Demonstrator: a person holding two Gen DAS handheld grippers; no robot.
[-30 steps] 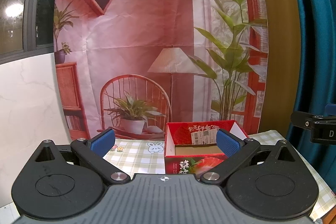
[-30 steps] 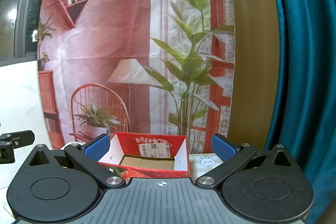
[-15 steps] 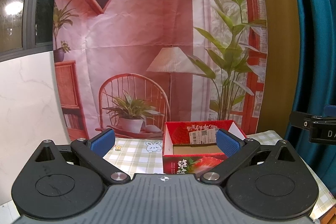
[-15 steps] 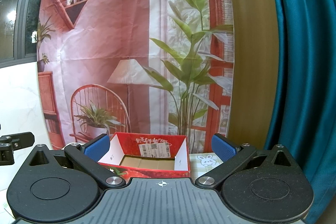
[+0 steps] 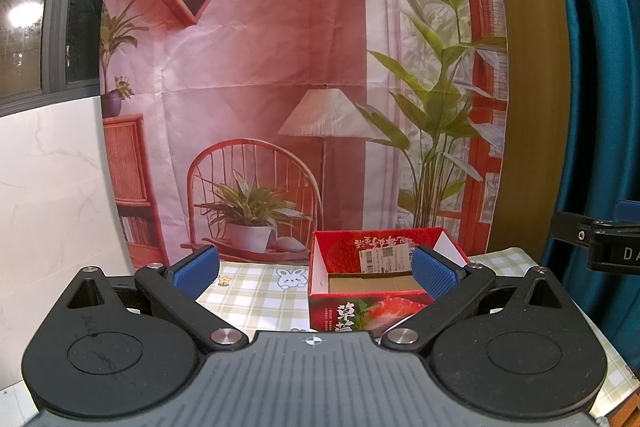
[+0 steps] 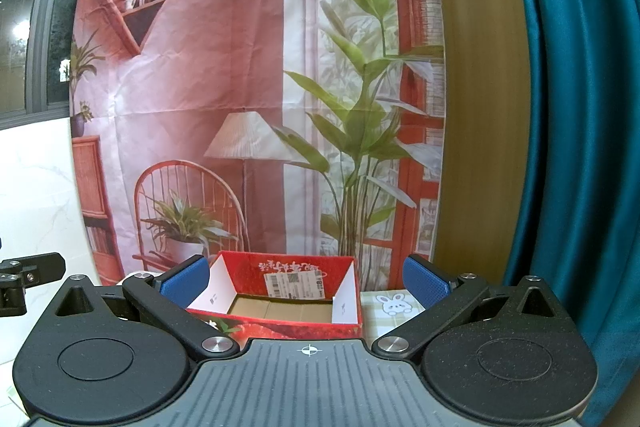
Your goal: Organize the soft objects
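Over the last second very little has changed: both views have drifted only slightly, and the red box (image 5: 374, 277) sits a touch lower and nearer in the left wrist view than before. I read that as still being in the approach, with no sorting begun.

My left gripper (image 5: 316, 269) has its jaws spread wide and empty; the right gripper (image 6: 306, 279) is the same, wide with nothing between the blue pads (image 6: 422, 281).

The box stands open-topped on the checked tablecloth (image 5: 256, 291), its cardboard floor bare. I see no soft objects in either view, so they must lie below or outside the frame.

For room, the printed backdrop (image 5: 280, 67) hangs just behind the box, the teal curtain (image 6: 580, 107) closes off the right, and the table edge falls away near my right side. Open cloth lies left of the box.
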